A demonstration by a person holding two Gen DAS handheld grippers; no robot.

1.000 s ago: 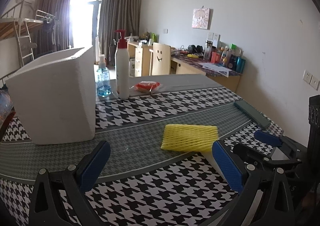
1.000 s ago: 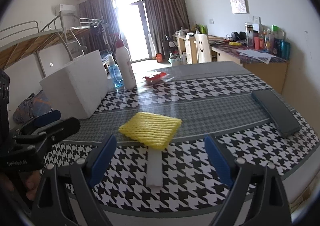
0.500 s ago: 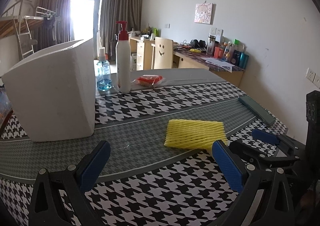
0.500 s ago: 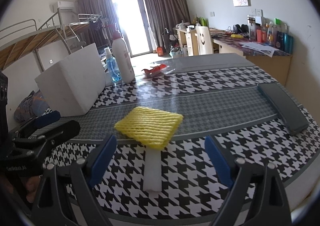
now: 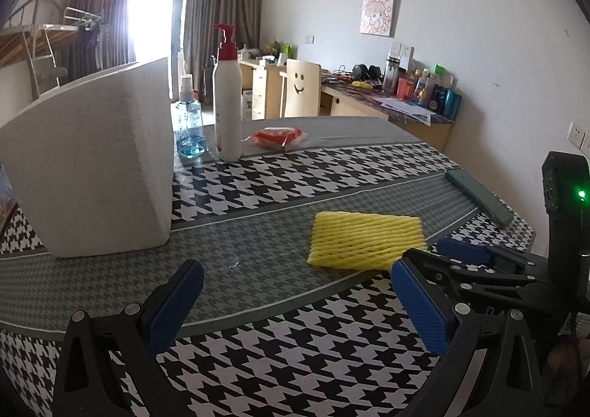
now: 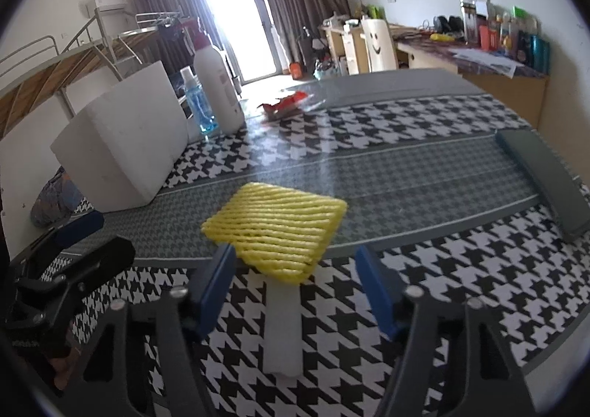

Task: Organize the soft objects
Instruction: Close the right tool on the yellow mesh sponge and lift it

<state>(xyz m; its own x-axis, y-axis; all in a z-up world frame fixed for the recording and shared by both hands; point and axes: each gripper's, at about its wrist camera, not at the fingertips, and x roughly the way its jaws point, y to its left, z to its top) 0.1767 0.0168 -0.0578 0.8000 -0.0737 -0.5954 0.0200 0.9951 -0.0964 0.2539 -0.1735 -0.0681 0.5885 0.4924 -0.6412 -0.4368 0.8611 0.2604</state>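
A yellow foam net (image 6: 276, 221) lies flat on the houndstooth tablecloth, its near edge resting on a white foam strip (image 6: 282, 328). My right gripper (image 6: 295, 288) hangs low over that strip with its jaws closing. The strip and the net's near corner sit between the blue pads (image 6: 217, 284), which touch neither. In the left wrist view the net (image 5: 365, 240) is ahead to the right, and my left gripper (image 5: 295, 302) stands open over bare cloth with nothing in it. The right gripper's fingers (image 5: 461, 254) show just right of the net. A big white foam box (image 5: 92, 166) stands at the left.
Behind the box stand a white pump bottle (image 5: 228, 100) and a blue spray bottle (image 5: 188, 122), with a red packet (image 5: 276, 136) beside them. A dark grey flat bar (image 6: 545, 177) lies near the table's right edge. My left gripper (image 6: 73, 232) is at the right wrist view's left side.
My right gripper has moved forward and down toward the yellow net, and its jaws have narrowed around the white strip. The left gripper has barely moved.
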